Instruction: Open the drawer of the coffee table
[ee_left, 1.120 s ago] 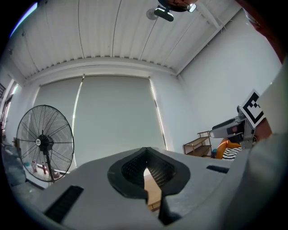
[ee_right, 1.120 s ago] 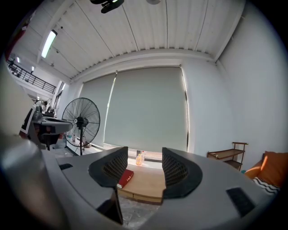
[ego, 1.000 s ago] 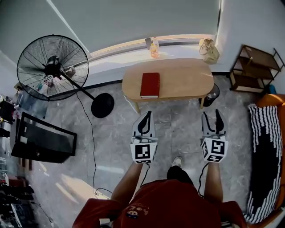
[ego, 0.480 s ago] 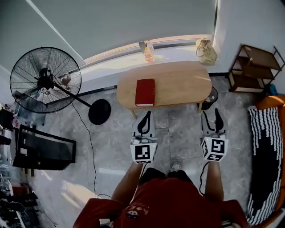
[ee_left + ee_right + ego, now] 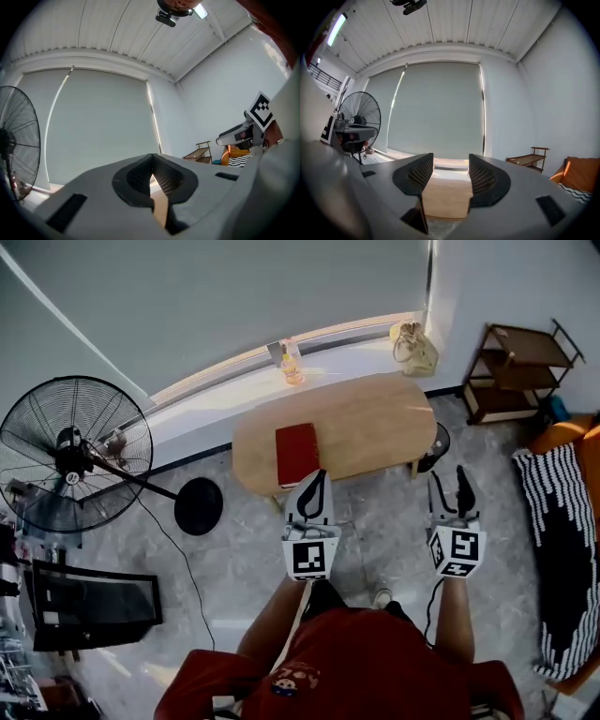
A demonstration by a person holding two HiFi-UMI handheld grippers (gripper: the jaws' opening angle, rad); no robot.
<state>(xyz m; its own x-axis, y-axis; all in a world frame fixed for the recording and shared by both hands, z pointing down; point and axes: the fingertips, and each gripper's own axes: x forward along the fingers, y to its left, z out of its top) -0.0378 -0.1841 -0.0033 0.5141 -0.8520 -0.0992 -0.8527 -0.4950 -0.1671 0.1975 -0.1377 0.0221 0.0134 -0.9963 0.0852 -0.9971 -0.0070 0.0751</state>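
The oval wooden coffee table [image 5: 370,418] stands under the window with a red book [image 5: 296,454] on its left part. No drawer front shows in any view. My left gripper [image 5: 315,484] is shut and empty, its tip drawn over the table's near edge beside the book. My right gripper [image 5: 448,486] hangs open over the floor, just off the table's right end. In the right gripper view the tabletop [image 5: 445,199] shows between the spread jaws of that gripper [image 5: 451,176]. In the left gripper view only a thin wooden sliver shows between the closed jaws of that gripper [image 5: 151,166].
A standing fan [image 5: 70,454] with a round base [image 5: 198,506] is at the left, a black screen [image 5: 89,606] on the floor below it. A wooden shelf [image 5: 511,371] and a striped sofa cover [image 5: 562,559] are at the right. A dark bin [image 5: 433,442] sits by the table's right end.
Both grippers have moved toward the table, which now lies nearer in the head view. The fan and screen have slid down and left in the picture. Neither pair of jaws has changed.
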